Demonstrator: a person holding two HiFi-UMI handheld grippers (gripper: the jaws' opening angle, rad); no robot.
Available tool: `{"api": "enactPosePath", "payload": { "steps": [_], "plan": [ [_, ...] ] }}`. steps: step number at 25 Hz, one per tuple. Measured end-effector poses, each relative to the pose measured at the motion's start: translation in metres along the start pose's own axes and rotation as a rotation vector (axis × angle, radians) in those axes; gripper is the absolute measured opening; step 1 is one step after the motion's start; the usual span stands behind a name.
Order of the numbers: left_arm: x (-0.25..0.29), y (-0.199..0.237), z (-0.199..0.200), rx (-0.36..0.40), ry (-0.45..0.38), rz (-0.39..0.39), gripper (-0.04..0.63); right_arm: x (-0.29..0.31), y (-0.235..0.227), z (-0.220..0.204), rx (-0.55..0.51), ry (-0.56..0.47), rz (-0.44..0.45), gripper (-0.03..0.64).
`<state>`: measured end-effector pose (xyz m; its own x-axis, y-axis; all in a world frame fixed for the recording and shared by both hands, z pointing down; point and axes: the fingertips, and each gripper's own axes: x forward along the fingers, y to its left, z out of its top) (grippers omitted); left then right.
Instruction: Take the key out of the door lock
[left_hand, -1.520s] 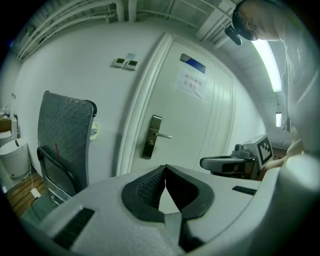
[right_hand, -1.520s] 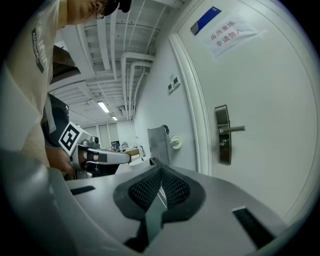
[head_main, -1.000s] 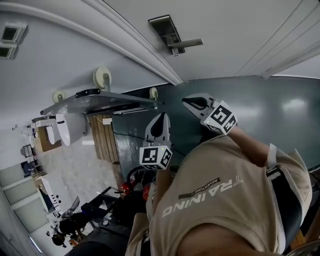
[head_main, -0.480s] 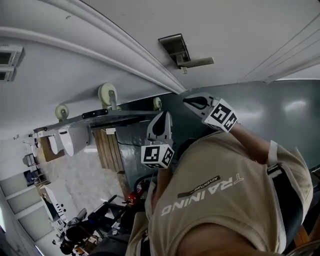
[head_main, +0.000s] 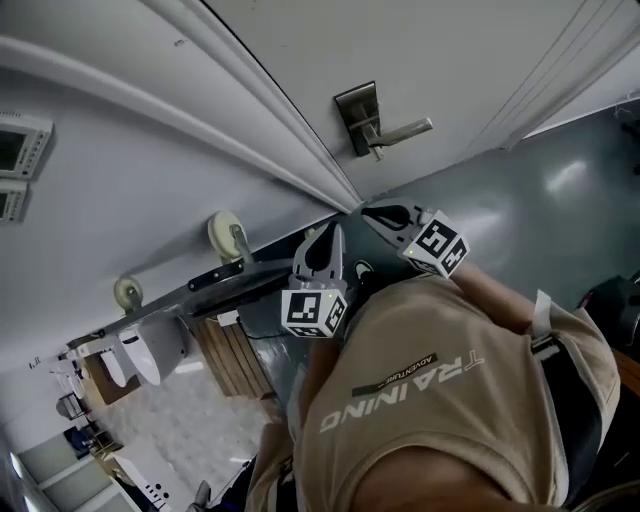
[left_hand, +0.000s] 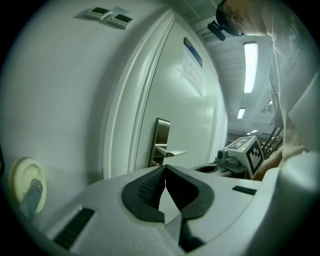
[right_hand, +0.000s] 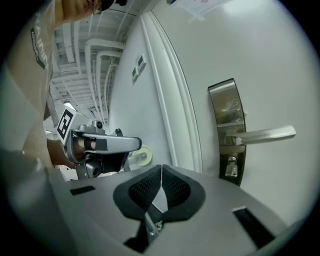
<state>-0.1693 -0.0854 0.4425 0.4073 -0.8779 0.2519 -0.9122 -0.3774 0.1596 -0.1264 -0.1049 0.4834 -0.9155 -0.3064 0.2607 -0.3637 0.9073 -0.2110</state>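
A white door carries a steel lock plate (head_main: 358, 117) (right_hand: 227, 125) (left_hand: 160, 140) with a lever handle (head_main: 404, 131) (right_hand: 262, 135). A small silver key (right_hand: 230, 167) (head_main: 378, 154) sticks out of the lock under the lever. My right gripper (head_main: 383, 213) (right_hand: 161, 171) is shut and empty, held short of the lock plate and left of the key. My left gripper (head_main: 321, 243) (left_hand: 165, 171) is also shut with nothing in it, lower and to the left of the right one, well away from the door.
A white door frame (head_main: 260, 110) runs beside the lock. Round white wall fittings (head_main: 226, 238) (left_hand: 24, 182) sit on the grey wall. Two wall panels (left_hand: 109, 16) hang higher up. A dark glossy floor (head_main: 540, 190) lies below the door. The person's beige shirt (head_main: 440, 400) fills the lower head view.
The head view has swung so the lock plate and lever sit lower and nearer the picture's middle. Both grippers stay shut; the right one now lies closer under the lock.
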Motion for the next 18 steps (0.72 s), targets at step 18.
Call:
{"api": "enactPosePath", "payload": {
  "steps": [18],
  "plan": [
    [0.01, 0.006, -0.018, 0.073, 0.023, -0.404, 0.009, -0.021, 0.005, -0.017, 0.106, -0.005, -0.476, 0.015]
  ]
}}
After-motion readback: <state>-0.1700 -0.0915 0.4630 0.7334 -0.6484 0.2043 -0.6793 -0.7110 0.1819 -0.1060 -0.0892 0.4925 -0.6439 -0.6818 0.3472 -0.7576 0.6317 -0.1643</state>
